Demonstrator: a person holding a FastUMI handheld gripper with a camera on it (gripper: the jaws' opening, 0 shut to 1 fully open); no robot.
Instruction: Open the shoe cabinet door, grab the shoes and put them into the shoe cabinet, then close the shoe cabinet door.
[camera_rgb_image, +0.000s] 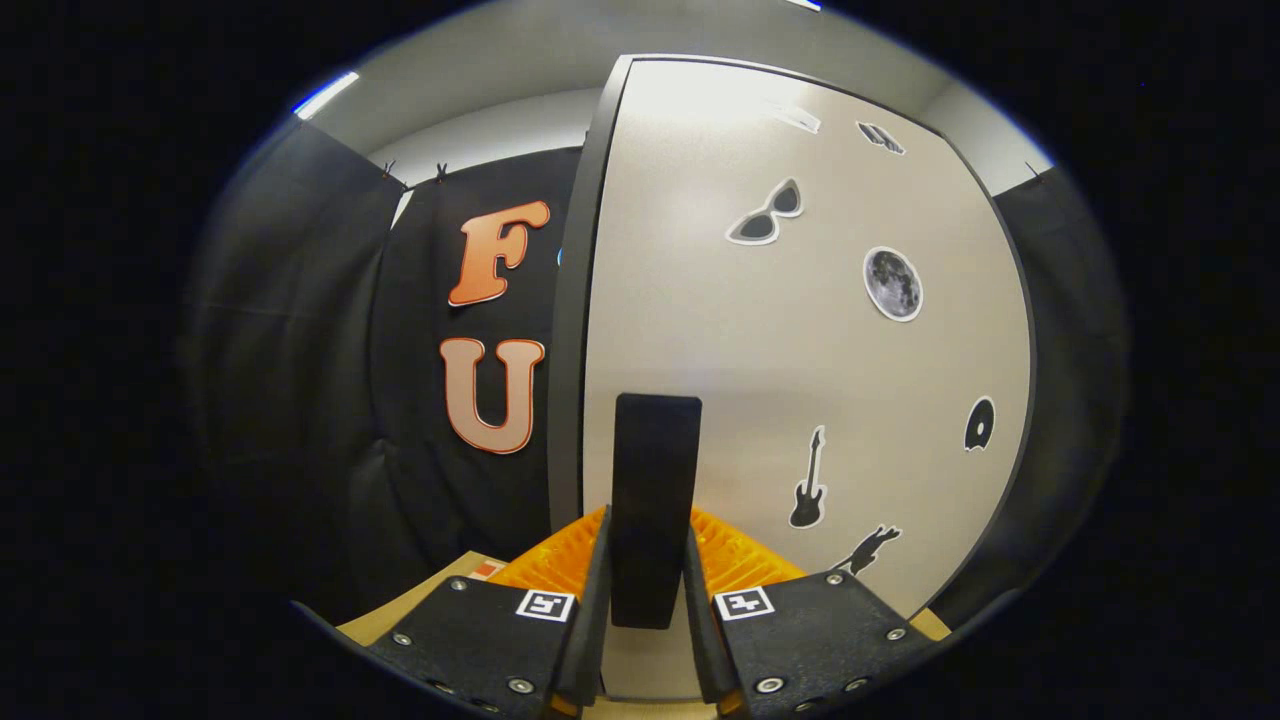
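Observation:
The shoe cabinet door (800, 360) is a pale panel in a dark frame, with small black stickers and a moon sticker on it. It stands upright just ahead of me. A black upright bar handle (655, 450) sticks out from the door's lower part, near its left edge. My gripper (650, 525) is shut on this handle, with one finger (598, 570) pressed on its left side and the other on its right. The door's dark left edge (570, 330) stands out against the black cloth behind it. I cannot tell how far the door is swung.
Black booth cloth (300, 380) hangs to the left of the door and behind it. A brown cardboard-like surface (430, 605) lies low beside my left finger. A white wall and ceiling (500, 120) show above the cloth.

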